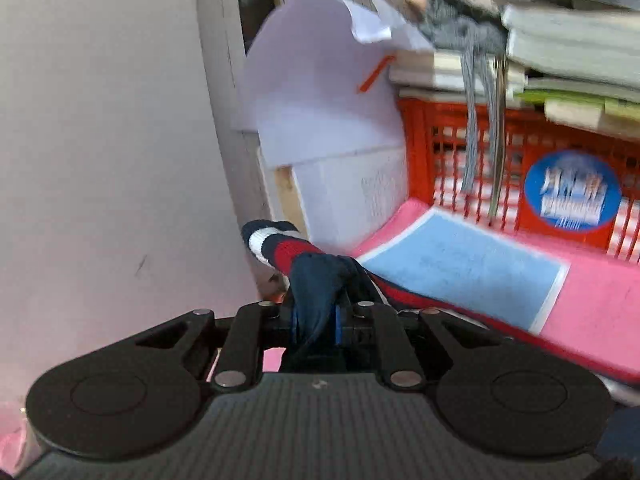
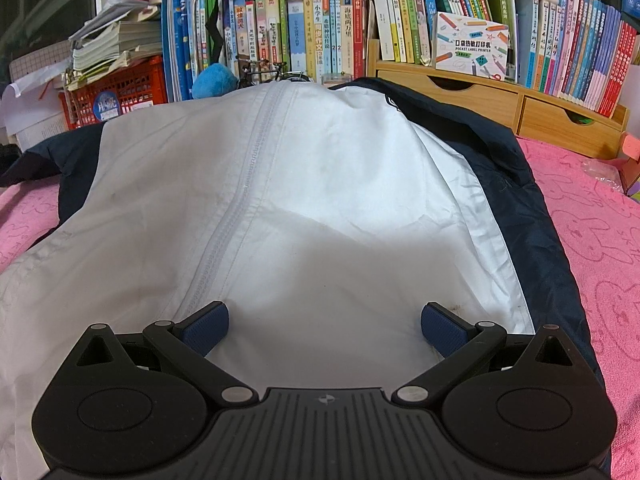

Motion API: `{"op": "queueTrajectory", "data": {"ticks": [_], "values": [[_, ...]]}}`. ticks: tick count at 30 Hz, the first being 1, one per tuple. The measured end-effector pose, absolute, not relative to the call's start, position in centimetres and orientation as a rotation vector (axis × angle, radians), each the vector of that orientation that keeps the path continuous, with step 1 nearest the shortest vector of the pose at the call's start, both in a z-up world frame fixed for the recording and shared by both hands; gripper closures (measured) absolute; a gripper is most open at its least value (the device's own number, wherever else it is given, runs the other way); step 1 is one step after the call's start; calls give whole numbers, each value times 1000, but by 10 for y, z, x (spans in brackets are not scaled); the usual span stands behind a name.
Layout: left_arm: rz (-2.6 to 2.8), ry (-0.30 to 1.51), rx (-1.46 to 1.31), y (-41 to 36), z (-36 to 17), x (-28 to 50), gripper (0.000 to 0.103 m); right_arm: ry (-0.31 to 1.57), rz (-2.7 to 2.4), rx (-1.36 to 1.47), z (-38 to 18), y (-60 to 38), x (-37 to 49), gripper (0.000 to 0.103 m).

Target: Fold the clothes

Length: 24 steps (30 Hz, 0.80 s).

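Across the pink towelling cover of the worktop lies the white and navy zip-front jacket, spread flat with its pale zip line running away from the right wrist camera toward the crowded bookshelf. That zip marks the long axis, front to back.

Over on the left, the left tongs are pinched narrow on a bunch of navy fabric, and just beyond them juts the jacket's ribbed navy, white and red striped cuff, lifted off the cover, pointing toward the pale wall. So the sleeve sits out at the jacket's left edge, and the left hand has it.

The right tongs stand wide, blue pads apart, nothing between them, hovering over the white body panel near its lower hem.

My read: the sleeve wants carrying inward, across that zip line, onto the body. An orange plastic crate with a blue blurred round sticker stands close behind.
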<state>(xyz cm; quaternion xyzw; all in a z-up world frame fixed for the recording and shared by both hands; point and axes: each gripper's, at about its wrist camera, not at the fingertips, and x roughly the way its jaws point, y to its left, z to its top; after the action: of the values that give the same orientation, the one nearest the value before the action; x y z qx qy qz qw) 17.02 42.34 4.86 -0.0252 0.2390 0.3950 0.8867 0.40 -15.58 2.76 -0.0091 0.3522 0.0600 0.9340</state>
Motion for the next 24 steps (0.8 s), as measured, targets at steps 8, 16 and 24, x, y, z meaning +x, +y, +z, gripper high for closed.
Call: {"op": "queueTrajectory", "data": {"ticks": [8, 16, 24], "values": [[835, 699, -28, 413, 49, 191, 52, 722, 121, -19, 29, -156, 4, 0], [565, 339, -180, 345, 122, 121, 0, 722, 121, -19, 29, -155, 4, 0], [45, 451, 38, 170, 142, 95, 0, 723, 122, -20, 29, -155, 4, 0]]}}
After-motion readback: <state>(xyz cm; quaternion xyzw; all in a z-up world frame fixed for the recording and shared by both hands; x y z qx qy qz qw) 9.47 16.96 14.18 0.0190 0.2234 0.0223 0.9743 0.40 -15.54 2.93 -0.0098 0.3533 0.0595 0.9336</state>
